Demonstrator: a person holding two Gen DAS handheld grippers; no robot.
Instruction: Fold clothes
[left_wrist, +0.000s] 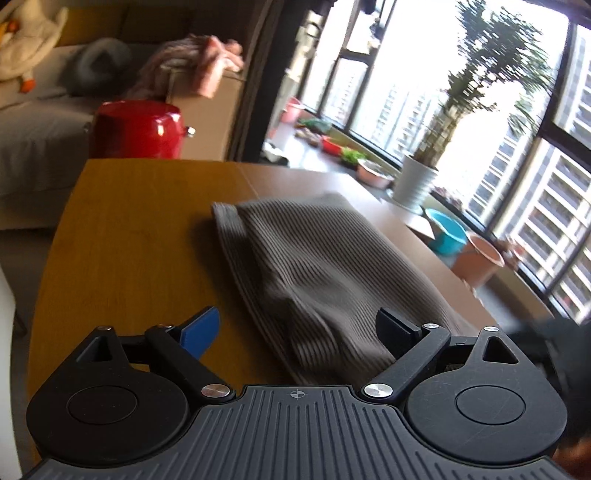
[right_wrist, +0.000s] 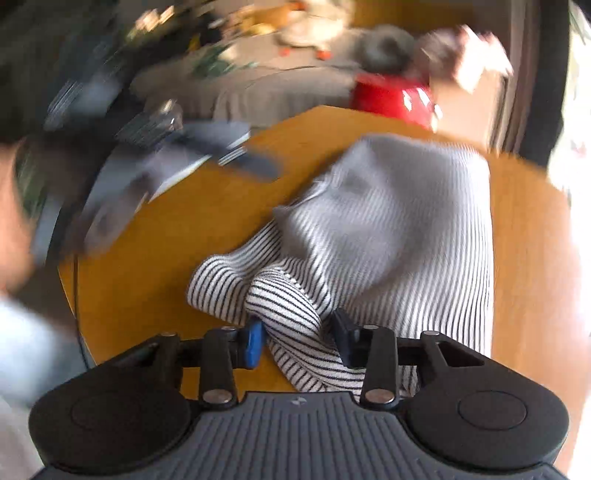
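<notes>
From the left wrist view, the left gripper (left_wrist: 297, 332) is hovering with its fingers (left_wrist: 201, 330) spread wide and gripping nothing, above the near edge of the striped garment (left_wrist: 317, 266), which is lying on the wooden tabletop (left_wrist: 136, 229). It looks like a soft, light knit that will sag and bunch, so a doubled hem or corner seems the best hold. From the right wrist view, which is blurred, the right gripper (right_wrist: 297, 338) is sitting half open with a rolled fold of the garment between its fingers (right_wrist: 253, 345), not clearly pinched.
</notes>
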